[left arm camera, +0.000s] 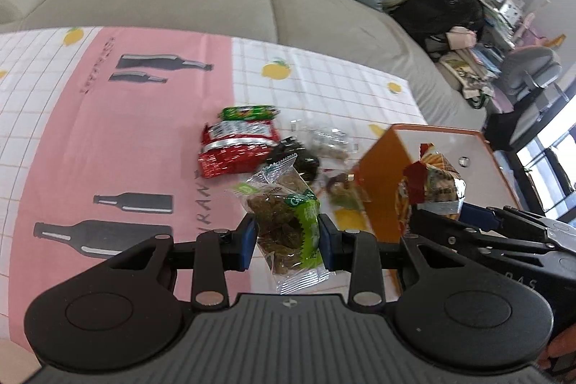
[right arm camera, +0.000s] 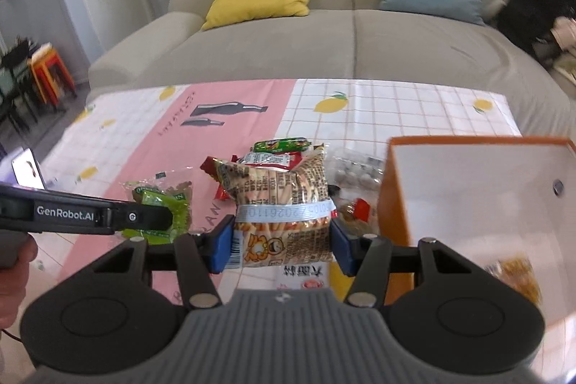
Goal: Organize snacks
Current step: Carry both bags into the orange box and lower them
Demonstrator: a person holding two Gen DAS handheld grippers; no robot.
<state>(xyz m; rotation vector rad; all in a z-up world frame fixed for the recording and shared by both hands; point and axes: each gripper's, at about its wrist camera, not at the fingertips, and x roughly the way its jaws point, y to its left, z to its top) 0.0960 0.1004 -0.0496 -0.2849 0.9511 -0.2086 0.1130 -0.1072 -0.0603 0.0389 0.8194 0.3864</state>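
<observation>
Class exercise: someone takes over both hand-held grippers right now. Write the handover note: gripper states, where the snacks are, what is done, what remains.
Left hand-held gripper: shut on the green raisin packet, held above the table.
Right hand-held gripper: shut on the biscuit-stick bag, beside the orange box.
Box: one yellowish packet appears to lie inside.
Left to do: drop both held packets in, then the red packet, green packet and the rest piled on the tablecloth.

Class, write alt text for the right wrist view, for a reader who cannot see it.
The right gripper is shut on a beige noodle-snack packet, held above a pink and white tablecloth. An orange box with a white inside stands open at right; the left gripper holds a green raisin packet at left.
</observation>
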